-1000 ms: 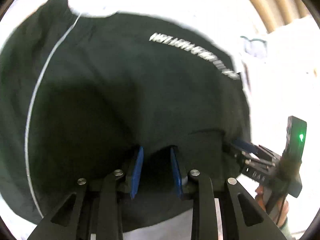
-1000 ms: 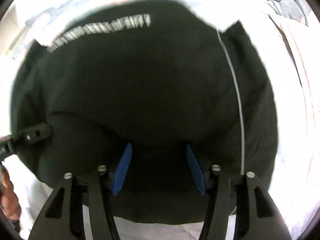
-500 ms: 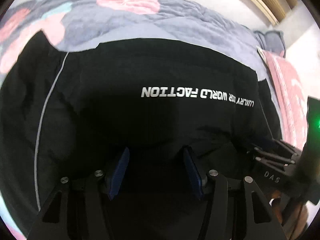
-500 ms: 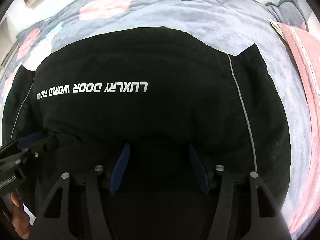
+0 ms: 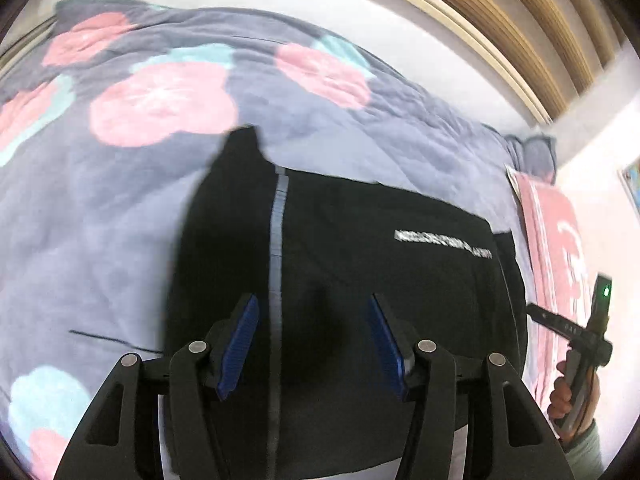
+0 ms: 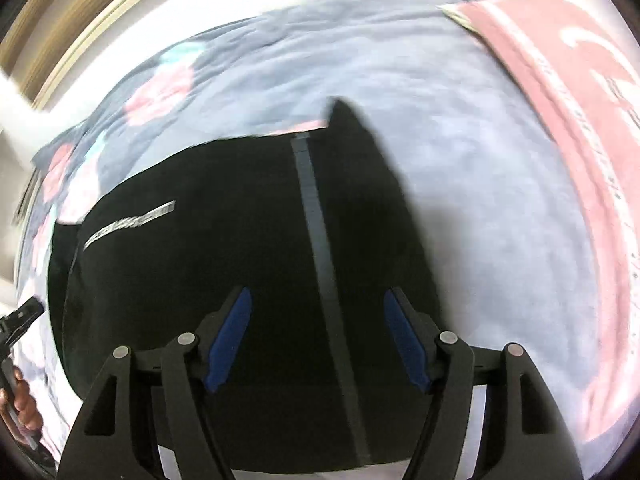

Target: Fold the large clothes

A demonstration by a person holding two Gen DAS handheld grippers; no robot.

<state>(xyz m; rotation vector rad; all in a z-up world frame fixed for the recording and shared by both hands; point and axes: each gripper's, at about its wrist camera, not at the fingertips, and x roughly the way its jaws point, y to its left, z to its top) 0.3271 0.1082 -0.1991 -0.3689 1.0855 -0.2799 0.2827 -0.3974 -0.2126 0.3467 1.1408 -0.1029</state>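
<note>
A large black garment (image 5: 360, 280) with white lettering (image 5: 442, 245) and a thin grey stripe lies spread on the bed; it also shows in the right wrist view (image 6: 240, 260). My left gripper (image 5: 314, 344) is open and empty, raised over the garment's left part near the stripe (image 5: 278, 240). My right gripper (image 6: 316, 340) is open and empty, raised over the garment's right part near the other stripe (image 6: 316, 232). The right gripper's body (image 5: 576, 332) shows at the left wrist view's right edge.
The bed has a grey-blue cover (image 5: 120, 200) with pink and teal flowers. A pink towel (image 6: 580, 140) lies on the bed to the right of the garment. A white wall and wooden slats (image 5: 520, 20) stand behind the bed.
Both grippers opened wider, let go of the garment and drew apart, left leftward and right rightward. The garment now lies on the bed.
</note>
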